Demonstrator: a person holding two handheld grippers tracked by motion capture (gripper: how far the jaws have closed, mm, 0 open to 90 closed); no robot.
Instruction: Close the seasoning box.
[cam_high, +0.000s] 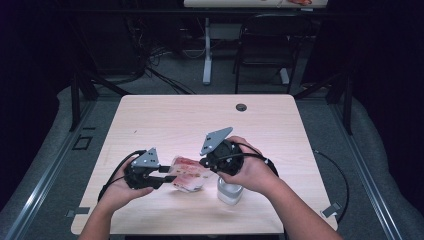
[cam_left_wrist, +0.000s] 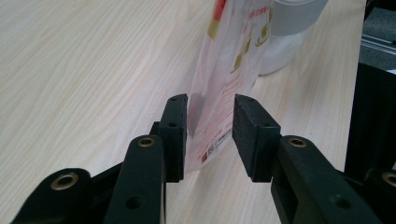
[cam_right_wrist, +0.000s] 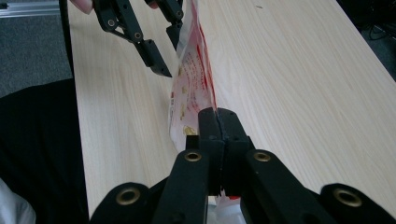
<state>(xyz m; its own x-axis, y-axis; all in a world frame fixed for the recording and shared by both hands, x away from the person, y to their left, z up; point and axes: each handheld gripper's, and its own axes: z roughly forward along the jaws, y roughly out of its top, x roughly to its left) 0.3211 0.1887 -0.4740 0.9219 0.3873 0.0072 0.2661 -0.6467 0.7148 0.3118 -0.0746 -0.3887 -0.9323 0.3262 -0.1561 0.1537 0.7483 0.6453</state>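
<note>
Red-and-white plastic pouch (cam_high: 187, 174): held clear of the wooden table (cam_high: 165, 115), near its front edge, stretched between your two grippers. Your right gripper (cam_right_wrist: 217, 122) has its jaws pressed together on one edge of the pouch; in the right gripper view the film runs out from between the pads and away toward your other tool. Your left gripper (cam_left_wrist: 210, 135) has the opposite edge between its jaws, which stand apart. One pad (cam_left_wrist: 176, 130) lies against the film; the other pad (cam_left_wrist: 247, 135) is clear of it. No clamp on that side. A white container with a grey lid (cam_high: 229, 191) stands on the table just beside the pouch, under your right hand (cam_high: 252, 170). Your left hand (cam_high: 120, 187) is near the table's front edge.
</note>
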